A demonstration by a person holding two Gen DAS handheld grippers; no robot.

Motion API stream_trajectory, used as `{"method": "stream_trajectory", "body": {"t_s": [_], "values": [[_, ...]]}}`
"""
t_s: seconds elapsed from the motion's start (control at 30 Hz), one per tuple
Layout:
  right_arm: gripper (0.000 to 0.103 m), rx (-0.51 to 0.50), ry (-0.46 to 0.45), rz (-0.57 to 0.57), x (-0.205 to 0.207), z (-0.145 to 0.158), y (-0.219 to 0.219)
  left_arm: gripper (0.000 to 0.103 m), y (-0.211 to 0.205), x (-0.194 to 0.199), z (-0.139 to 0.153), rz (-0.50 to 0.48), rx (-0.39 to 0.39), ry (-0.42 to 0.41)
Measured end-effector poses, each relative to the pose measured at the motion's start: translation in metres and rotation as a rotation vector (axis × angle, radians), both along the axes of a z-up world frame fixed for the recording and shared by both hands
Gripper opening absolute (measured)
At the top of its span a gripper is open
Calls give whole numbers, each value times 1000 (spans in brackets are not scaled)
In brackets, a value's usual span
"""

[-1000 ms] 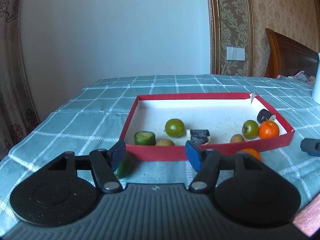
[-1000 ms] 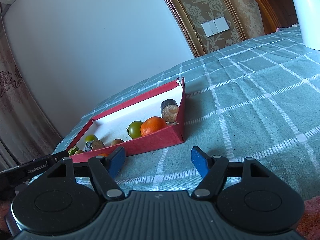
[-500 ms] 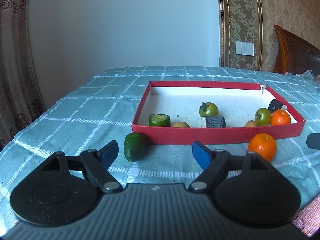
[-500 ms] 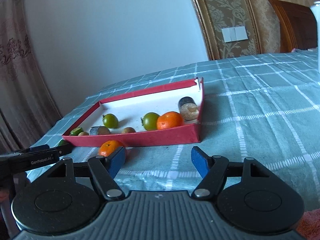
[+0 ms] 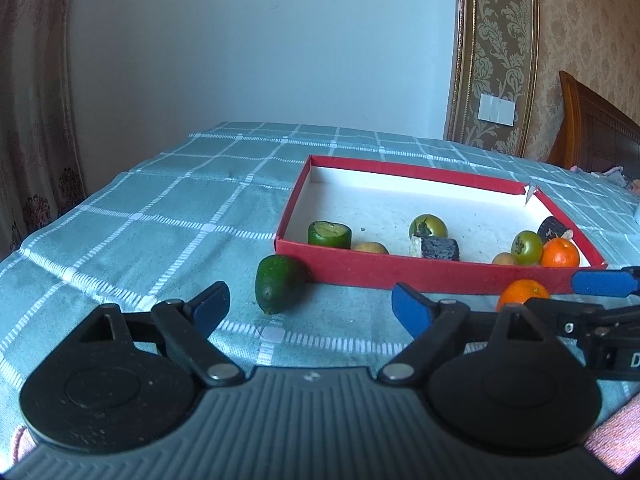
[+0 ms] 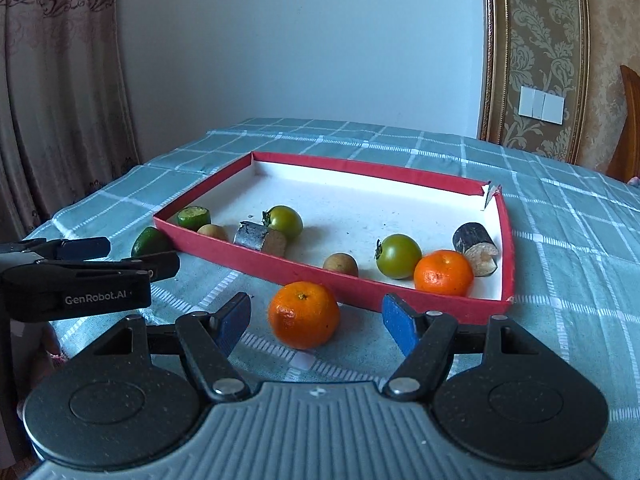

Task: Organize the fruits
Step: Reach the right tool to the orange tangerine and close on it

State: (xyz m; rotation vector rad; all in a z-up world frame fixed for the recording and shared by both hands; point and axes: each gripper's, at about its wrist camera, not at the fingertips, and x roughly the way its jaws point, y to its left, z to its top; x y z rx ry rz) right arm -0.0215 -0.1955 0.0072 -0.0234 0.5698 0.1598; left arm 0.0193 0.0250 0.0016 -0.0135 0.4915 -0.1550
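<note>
Right wrist view, both grippers (image 6: 314, 322) (image 5: 310, 302) spread empty, orange (image 6: 303, 315) before red tray (image 6: 420, 300), avocado (image 5: 278, 288) outside.

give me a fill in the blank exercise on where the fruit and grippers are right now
1. The number of oranges lying inside the red box is ____.
2. The orange outside the box sits on the tablecloth in front of the ____ gripper.
3. The whole green fruit outside the box lies ahead of the left gripper, whose fingers are ____.
4. The number of green tomatoes in the box is ____.

Missing words: one; right; open; two
</note>
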Motion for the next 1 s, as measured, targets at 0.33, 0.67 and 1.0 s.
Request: {"method": "stream_trajectory", "body": {"t_s": [0.33,0.67,1.0], "values": [[72,-9,68,-14,20,-18,5,87,4,0,0,12,-25,0],[49,-1,68,-5,27,-21,6,87,3,0,0,16,-28,1],[44,-8,56,8,23,-21,9,87,3,1,0,23,-28,5]]}}
